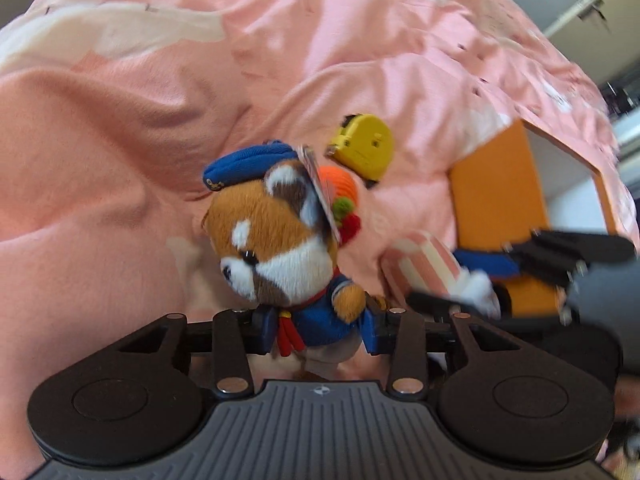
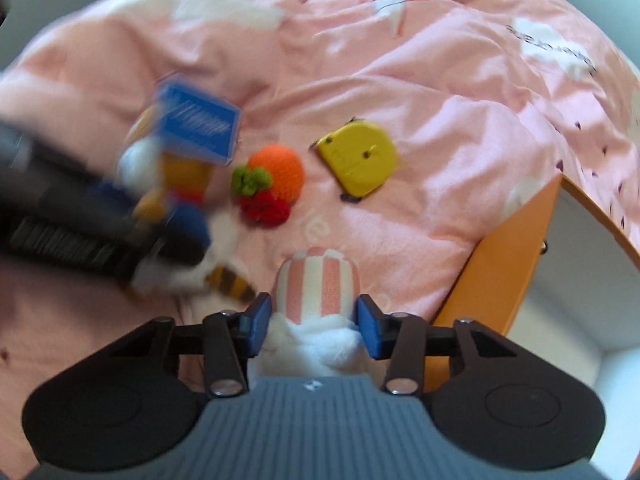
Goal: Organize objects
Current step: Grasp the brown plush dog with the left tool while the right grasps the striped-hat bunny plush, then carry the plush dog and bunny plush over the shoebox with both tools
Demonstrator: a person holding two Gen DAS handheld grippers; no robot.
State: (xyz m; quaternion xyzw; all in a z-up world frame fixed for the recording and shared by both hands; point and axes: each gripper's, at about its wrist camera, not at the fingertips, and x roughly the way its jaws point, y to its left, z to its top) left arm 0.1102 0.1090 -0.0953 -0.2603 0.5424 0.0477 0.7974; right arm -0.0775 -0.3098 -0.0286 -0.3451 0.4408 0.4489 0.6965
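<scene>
My left gripper (image 1: pixel 319 332) is shut on a red panda plush (image 1: pixel 276 236) in a blue sailor suit and cap, with the blue pads squeezing its body. In the right wrist view that gripper (image 2: pixel 188 178) and its plush are a blur at the left. My right gripper (image 2: pixel 313 330) is shut on a pink-and-white striped plush (image 2: pixel 318 280), gripping its white fluffy end. The left wrist view shows the same striped plush (image 1: pixel 428 264) at the right. A yellow tape measure (image 2: pixel 360 158) and a crocheted orange fruit (image 2: pixel 276 176) with green and red bits lie on the pink bedspread (image 2: pixel 420 80).
An open orange box (image 2: pixel 508 248) with a white inside stands at the right, just beside my right gripper. In the left wrist view the orange box (image 1: pixel 496 196) sits behind the striped plush. The bedspread is rumpled into folds, and a room edge shows at the far right.
</scene>
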